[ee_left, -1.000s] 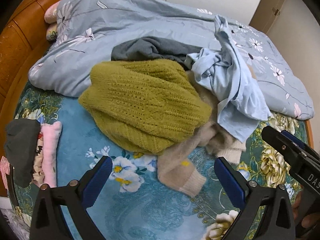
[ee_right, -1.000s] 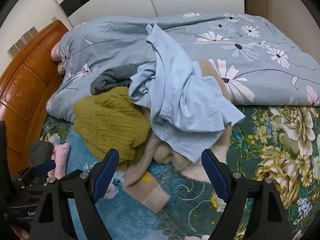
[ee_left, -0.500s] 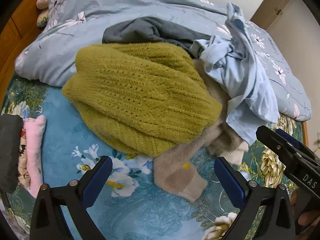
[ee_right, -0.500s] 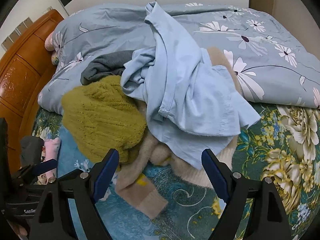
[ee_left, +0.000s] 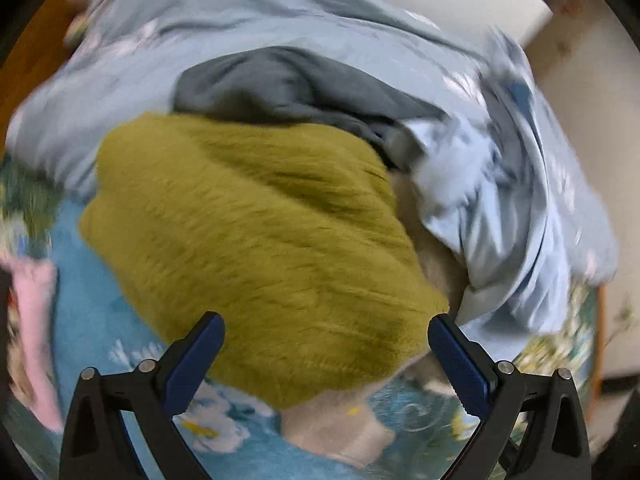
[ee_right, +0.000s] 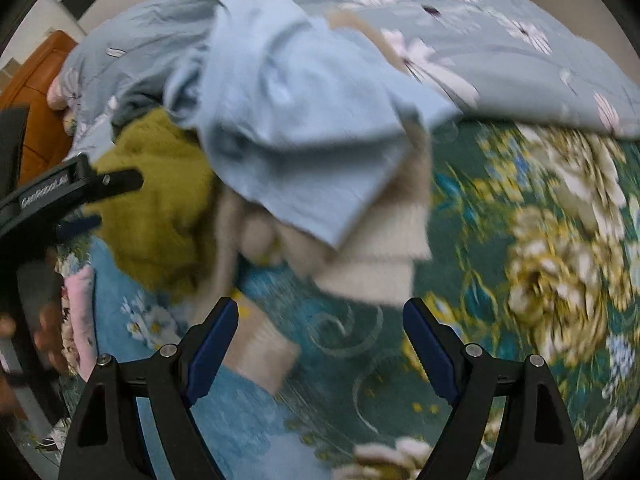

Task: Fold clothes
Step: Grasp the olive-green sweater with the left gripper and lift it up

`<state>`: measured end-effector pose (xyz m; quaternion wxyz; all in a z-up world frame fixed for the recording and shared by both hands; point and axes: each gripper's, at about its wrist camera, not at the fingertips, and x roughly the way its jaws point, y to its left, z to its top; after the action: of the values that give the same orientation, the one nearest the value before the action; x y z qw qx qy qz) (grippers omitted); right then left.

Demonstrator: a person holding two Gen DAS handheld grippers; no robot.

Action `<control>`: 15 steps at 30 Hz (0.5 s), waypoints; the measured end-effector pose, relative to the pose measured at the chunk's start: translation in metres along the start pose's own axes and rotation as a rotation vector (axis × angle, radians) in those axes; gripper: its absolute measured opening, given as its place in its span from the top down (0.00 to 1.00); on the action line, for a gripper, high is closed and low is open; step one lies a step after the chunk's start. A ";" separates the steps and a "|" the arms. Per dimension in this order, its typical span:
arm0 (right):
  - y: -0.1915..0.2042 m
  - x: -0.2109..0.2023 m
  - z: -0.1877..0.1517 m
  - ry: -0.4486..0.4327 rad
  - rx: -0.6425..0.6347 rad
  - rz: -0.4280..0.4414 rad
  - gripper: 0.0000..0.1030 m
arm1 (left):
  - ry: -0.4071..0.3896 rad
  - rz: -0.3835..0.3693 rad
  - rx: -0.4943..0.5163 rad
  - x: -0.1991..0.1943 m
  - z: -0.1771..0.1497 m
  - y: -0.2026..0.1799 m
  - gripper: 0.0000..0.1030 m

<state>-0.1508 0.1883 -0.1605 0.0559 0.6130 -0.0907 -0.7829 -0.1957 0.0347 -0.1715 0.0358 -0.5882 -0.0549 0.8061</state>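
Observation:
A heap of clothes lies on a floral bedspread [ee_right: 520,208]. An olive knit sweater [ee_left: 260,224] fills the middle of the left wrist view, and my left gripper [ee_left: 326,344] stands open right over its near edge. Beneath it lies a beige sweater [ee_left: 340,432] with a cuff poking out. A dark grey garment [ee_left: 288,84] sits behind, a light blue shirt [ee_left: 492,200] to the right. In the right wrist view my right gripper [ee_right: 320,332] is open just in front of the beige sweater [ee_right: 384,248] and the light blue shirt [ee_right: 296,120]. Both views are blurred.
A blue-grey flowered duvet [ee_right: 500,40] is bunched along the back of the bed. An orange wooden headboard [ee_right: 44,92] stands at the left. Pink folded items [ee_left: 36,320] lie at the left edge. The other gripper's black body [ee_right: 60,196] shows at the left of the right wrist view.
Both grippers have moved forward and down toward the heap, so the clothes look larger. The left one now reaches the olive sweater's edge. Jaws stay open.

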 end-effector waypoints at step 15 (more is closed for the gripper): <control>-0.026 -0.029 -0.020 0.006 0.052 -0.047 0.17 | -0.015 0.172 0.025 -0.014 0.011 0.012 0.92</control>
<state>-0.1243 0.2177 -0.1429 0.0219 0.6187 -0.0963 -0.7794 -0.2018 0.0208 -0.1567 -0.0267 -0.5840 0.0055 0.8113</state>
